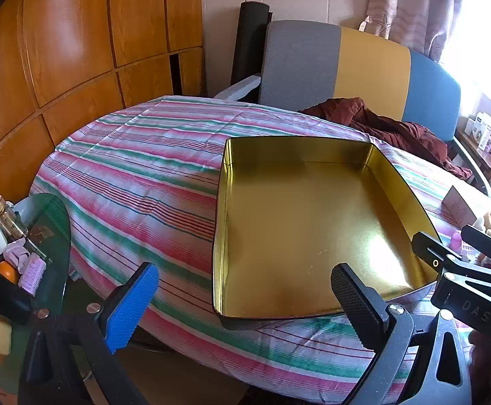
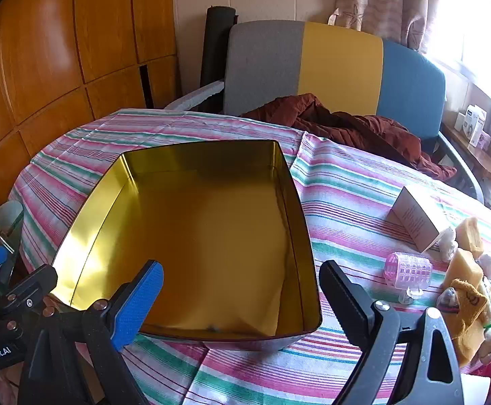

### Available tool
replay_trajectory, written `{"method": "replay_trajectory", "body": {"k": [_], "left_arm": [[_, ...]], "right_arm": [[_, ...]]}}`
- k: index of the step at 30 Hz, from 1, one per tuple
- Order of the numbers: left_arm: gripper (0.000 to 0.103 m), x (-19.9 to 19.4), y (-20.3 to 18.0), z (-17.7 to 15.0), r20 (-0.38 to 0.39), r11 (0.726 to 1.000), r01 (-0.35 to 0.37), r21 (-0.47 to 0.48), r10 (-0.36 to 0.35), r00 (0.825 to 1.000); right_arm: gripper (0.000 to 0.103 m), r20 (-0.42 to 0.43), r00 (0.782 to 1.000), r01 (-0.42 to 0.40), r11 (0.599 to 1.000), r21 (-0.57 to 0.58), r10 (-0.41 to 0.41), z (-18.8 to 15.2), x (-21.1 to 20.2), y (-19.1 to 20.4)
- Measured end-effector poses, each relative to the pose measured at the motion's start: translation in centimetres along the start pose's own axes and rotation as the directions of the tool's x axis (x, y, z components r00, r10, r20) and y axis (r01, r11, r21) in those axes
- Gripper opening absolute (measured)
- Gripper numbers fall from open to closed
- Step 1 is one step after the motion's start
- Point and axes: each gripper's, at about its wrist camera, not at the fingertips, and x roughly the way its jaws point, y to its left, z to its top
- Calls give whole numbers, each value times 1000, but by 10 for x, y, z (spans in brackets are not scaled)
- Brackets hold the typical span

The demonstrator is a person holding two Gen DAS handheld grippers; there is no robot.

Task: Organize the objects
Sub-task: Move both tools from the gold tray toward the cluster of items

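Note:
An empty gold tin box sits on the striped tablecloth; it also shows in the right wrist view. My left gripper is open and empty, hovering at the box's near edge. My right gripper is open and empty above the box's near right corner; it also shows at the right edge of the left wrist view. To the right of the box lie a pink hair roller, a small cardboard box, yellow sponges and other small items.
A striped cloth covers the round table. A dark red garment lies at the back by a grey, yellow and blue chair. A glass side table at the left holds a bottle, an orange and pink items.

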Motion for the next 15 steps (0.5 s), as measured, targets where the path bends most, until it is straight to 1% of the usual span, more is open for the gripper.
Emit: {"method": "replay_trajectory", "body": {"k": [12,15], "left_arm": [[103,-1,-10,-2,-4,999,10,34,-10,1000],[103,0,-13,-4,-12,999,24,42,-23,1000]], "right_arm": [[95,-3,1000,-7,1000,14,7,-3,0,-6],[95,0,1000,-4,1000,21,4,-4,-1,-9]]}}
